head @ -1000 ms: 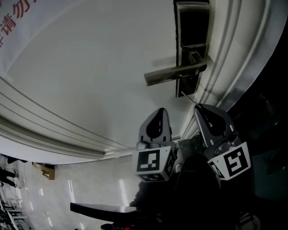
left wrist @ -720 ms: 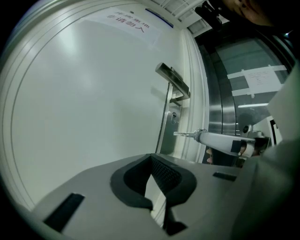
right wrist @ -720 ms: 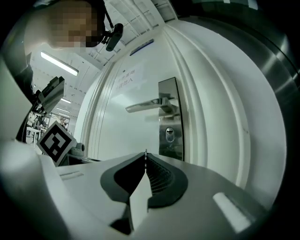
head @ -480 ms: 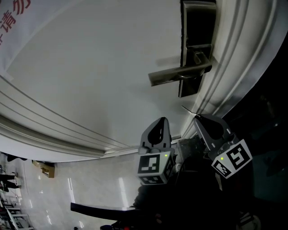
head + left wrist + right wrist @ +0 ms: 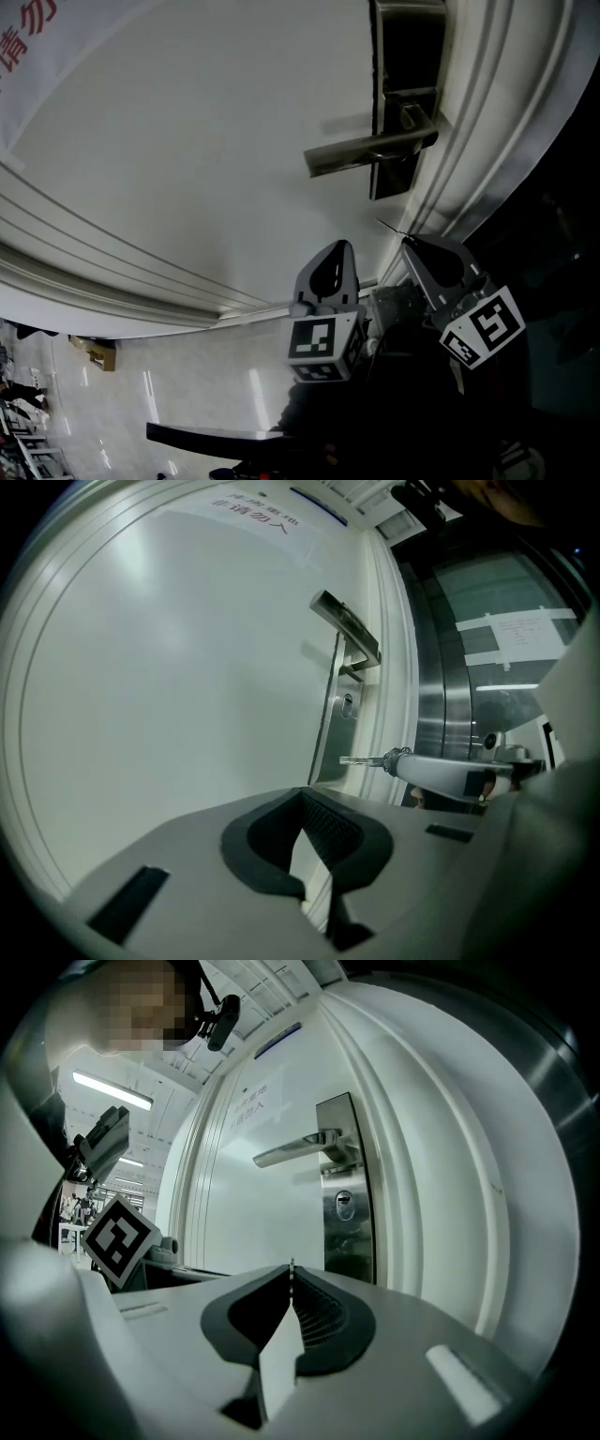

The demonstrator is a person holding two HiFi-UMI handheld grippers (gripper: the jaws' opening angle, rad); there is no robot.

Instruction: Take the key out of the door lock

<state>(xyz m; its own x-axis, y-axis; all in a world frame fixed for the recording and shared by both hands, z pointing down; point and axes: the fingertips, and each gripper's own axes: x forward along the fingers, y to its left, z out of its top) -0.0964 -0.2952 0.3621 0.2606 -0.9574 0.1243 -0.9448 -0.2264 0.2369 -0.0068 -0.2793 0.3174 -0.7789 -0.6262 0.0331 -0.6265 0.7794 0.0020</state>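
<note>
The white door carries a dark metal lock plate (image 5: 408, 56) with a lever handle (image 5: 366, 152). The keyhole (image 5: 344, 1206) in the plate is empty. My right gripper (image 5: 408, 239) is shut on the key (image 5: 389, 228), whose thin blade points up toward the plate's lower end with a gap between them. From the left gripper view the key (image 5: 361, 759) juts out sideways below the keyhole (image 5: 348, 703). In the right gripper view the blade shows edge-on between the pads (image 5: 292, 1274). My left gripper (image 5: 339, 246) hangs beside the right one, jaws together, nothing in them.
Raised mouldings (image 5: 112, 272) run across the door's lower part and along the frame (image 5: 487, 122) at the right. A sign with red print (image 5: 28, 47) hangs at the upper left. Shiny floor (image 5: 169, 394) shows below. A steel door jamb (image 5: 441, 667) stands beside the lock.
My right gripper has drawn back and down from the lock plate, so the key's tip has moved from beside the plate's lower end to well below it. The left gripper barely moved.
</note>
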